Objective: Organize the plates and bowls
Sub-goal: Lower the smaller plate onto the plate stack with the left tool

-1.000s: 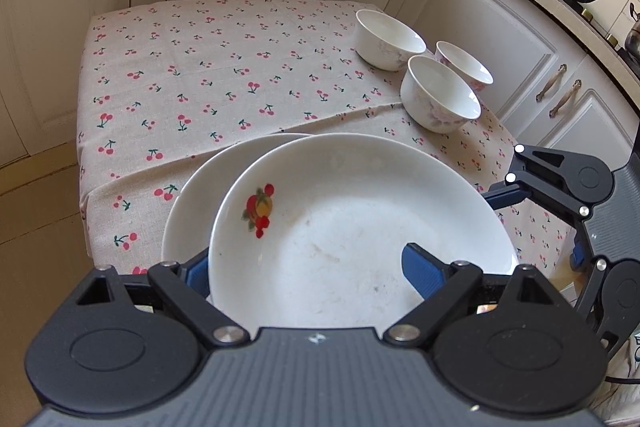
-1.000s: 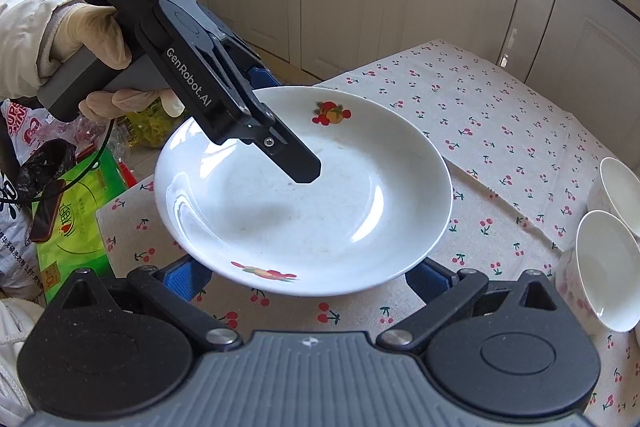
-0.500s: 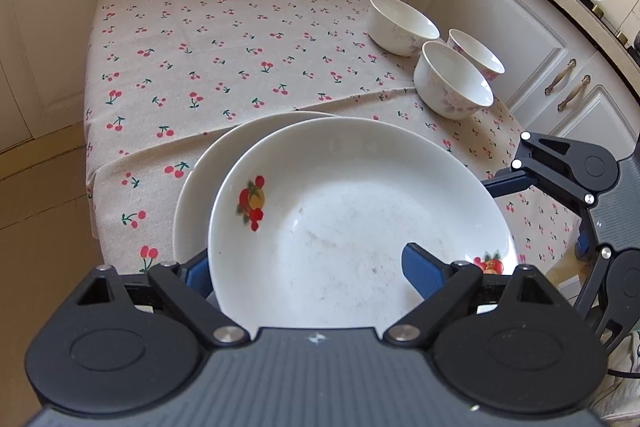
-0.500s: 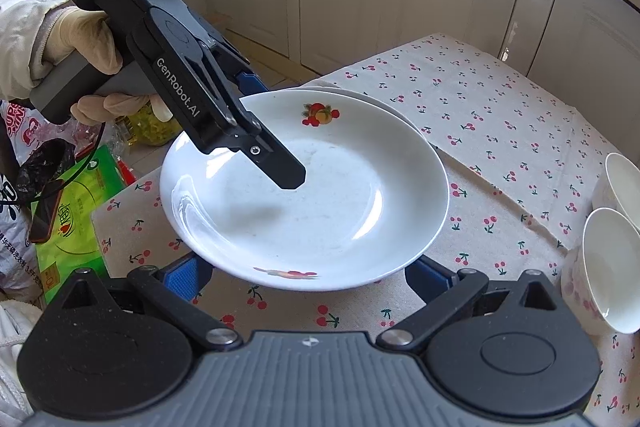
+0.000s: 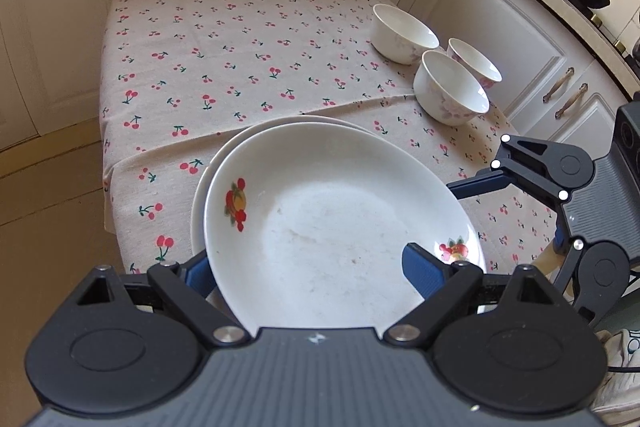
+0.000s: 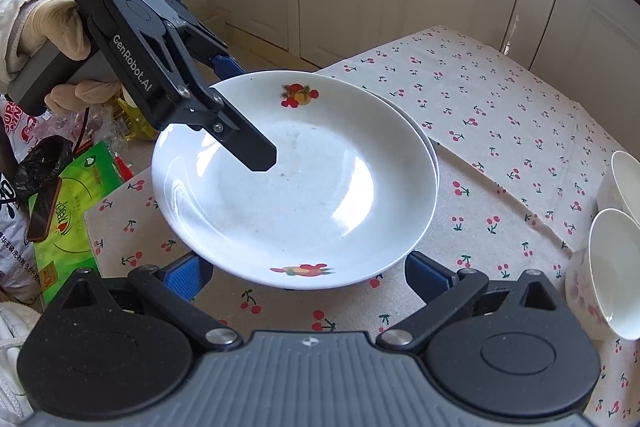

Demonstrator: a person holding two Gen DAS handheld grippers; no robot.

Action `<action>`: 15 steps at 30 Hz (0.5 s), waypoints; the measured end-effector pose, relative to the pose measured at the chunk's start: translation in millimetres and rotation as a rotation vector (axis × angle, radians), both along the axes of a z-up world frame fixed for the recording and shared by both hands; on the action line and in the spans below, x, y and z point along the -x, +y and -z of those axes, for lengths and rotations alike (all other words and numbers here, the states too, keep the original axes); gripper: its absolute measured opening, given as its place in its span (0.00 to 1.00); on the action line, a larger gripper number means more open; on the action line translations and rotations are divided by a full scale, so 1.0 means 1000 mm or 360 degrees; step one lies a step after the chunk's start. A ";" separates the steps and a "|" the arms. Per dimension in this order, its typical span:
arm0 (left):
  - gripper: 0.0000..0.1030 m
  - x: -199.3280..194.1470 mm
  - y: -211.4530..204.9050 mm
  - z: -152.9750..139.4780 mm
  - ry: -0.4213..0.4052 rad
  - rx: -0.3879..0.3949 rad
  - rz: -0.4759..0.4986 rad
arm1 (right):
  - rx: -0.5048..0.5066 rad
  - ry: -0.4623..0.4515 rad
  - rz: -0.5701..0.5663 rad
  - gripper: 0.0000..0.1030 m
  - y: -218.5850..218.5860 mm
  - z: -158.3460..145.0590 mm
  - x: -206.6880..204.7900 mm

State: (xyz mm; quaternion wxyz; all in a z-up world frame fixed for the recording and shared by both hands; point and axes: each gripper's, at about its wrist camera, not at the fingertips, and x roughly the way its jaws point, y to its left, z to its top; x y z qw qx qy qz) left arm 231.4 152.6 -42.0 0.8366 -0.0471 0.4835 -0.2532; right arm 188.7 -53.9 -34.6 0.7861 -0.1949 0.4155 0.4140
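Lowered nearer the second plate (image 5: 224,151), my left fingers (image 5: 316,267) clamp the glossy round plate (image 5: 332,211); right fingers (image 6: 308,275) apart; three bowls (image 5: 450,93).

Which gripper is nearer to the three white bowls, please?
The right gripper is nearer, open beside the held plate toward the bowls; the left gripper clamps the plate's far rim.

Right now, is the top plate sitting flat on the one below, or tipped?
Tipped. The top plate is pinched at its rim by the left tool, with the lower plate's edge showing beyond it.
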 end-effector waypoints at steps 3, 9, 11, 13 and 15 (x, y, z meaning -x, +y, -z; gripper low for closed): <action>0.90 0.002 0.000 -0.002 -0.0008 -0.0014 -0.0002 | 0.0007 -0.0025 -0.0019 1.00 0.002 -0.002 0.002; 0.90 0.004 0.000 -0.003 -0.0017 -0.0020 -0.0009 | 0.0017 -0.0086 -0.0062 1.00 0.006 -0.003 0.007; 0.90 0.004 0.000 -0.004 -0.0016 -0.0023 -0.0016 | 0.0018 -0.0098 -0.0068 1.00 0.007 -0.003 0.008; 0.90 0.005 -0.001 -0.004 -0.0014 -0.0033 -0.0018 | 0.0015 -0.0094 -0.0066 1.00 0.007 -0.003 0.008; 0.90 0.005 -0.002 -0.005 -0.0011 -0.0045 -0.0016 | 0.0010 -0.0094 -0.0062 1.00 0.006 -0.004 0.008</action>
